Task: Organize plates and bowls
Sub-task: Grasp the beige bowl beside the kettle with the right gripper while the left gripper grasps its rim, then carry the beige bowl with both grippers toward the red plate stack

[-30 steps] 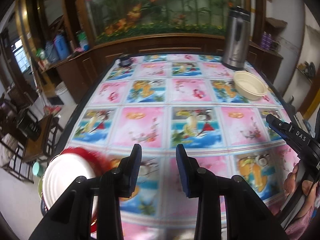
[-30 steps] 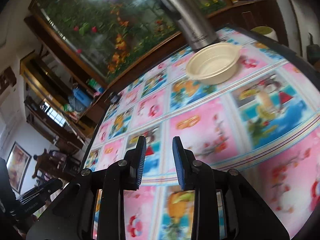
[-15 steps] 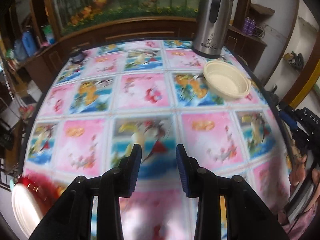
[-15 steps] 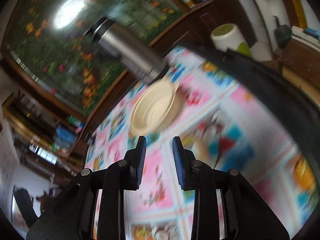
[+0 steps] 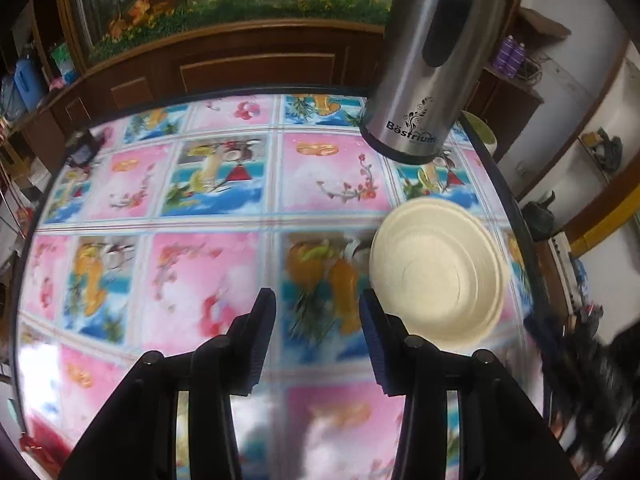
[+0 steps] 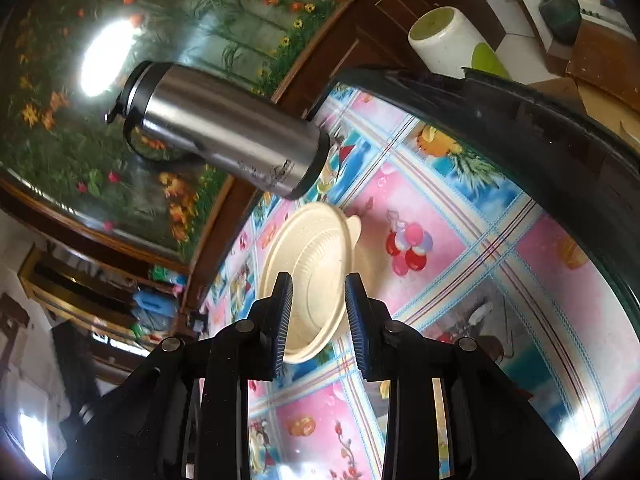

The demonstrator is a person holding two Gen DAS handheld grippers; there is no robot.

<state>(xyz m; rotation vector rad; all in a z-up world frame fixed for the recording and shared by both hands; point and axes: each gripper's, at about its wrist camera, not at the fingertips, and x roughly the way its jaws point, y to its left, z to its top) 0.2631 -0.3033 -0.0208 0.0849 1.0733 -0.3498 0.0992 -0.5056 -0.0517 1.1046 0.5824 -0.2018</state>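
One cream bowl (image 5: pixel 436 276) sits on the table (image 5: pixel 224 184), mid-right of left wrist view, just under the steel flask (image 5: pixel 432 64), whose top is cut off. We see the left gripper (image 5: pixel 316 312) w/ jaws opening, nothing btwn them; lower frame is blurred. Right gripper (image 6: pixel 318 296) jaws apart, empty, bowl seen behind the gap. Vs a sec ago: red-rimmed plate gone from view, bowl much nearer.
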